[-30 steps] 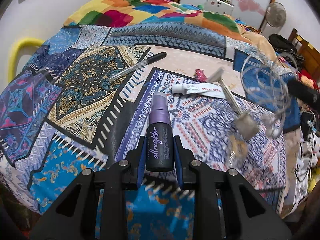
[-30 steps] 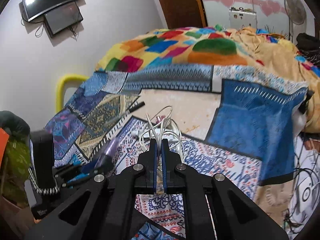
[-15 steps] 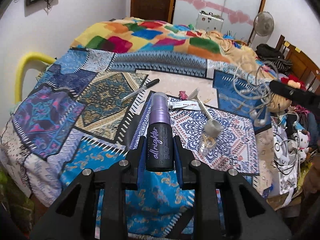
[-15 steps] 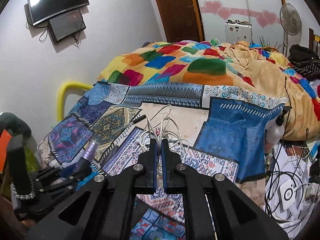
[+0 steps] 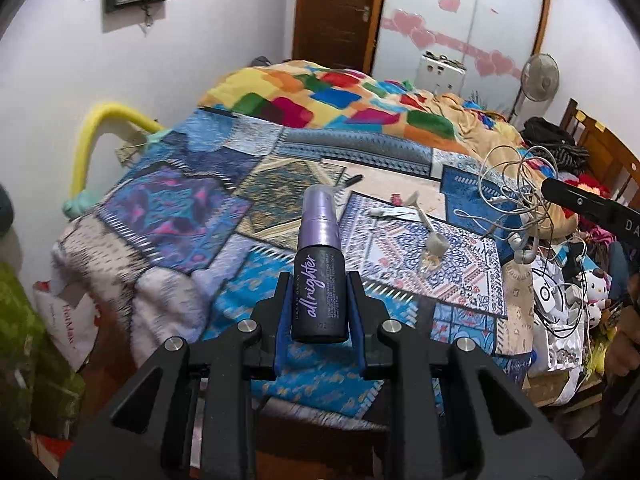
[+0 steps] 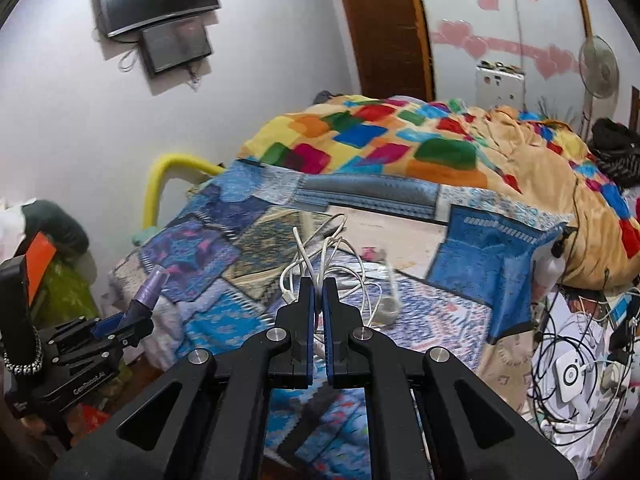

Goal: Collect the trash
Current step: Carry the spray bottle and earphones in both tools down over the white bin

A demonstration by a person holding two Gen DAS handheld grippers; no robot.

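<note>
The left gripper [image 5: 319, 300] holds a small dark spray bottle with a purple cap and purple "all nighter" lettering [image 5: 318, 272] upright between its blue-padded jaws, which press against the bottle's sides. It is lifted in the air in front of a bed covered in a blue patterned patchwork cloth [image 5: 192, 216]. The right gripper [image 6: 319, 296] has its jaws nearly closed, pinching a tangled bundle of white cables [image 6: 324, 256] that loops up above its tips and hangs down beside them. Seen from the left camera, that cable bundle [image 5: 516, 184] dangles in the air to the right, over the bed's edge. Left lying on the bed are a black pen [image 5: 352, 179], a white tube [image 5: 390, 212] and a small clear glass bottle with a grey cap [image 5: 434, 250], near one another on the patterned cloth. A bright multicoloured blanket [image 6: 384, 144] is heaped at the far end of the bed.
</note>
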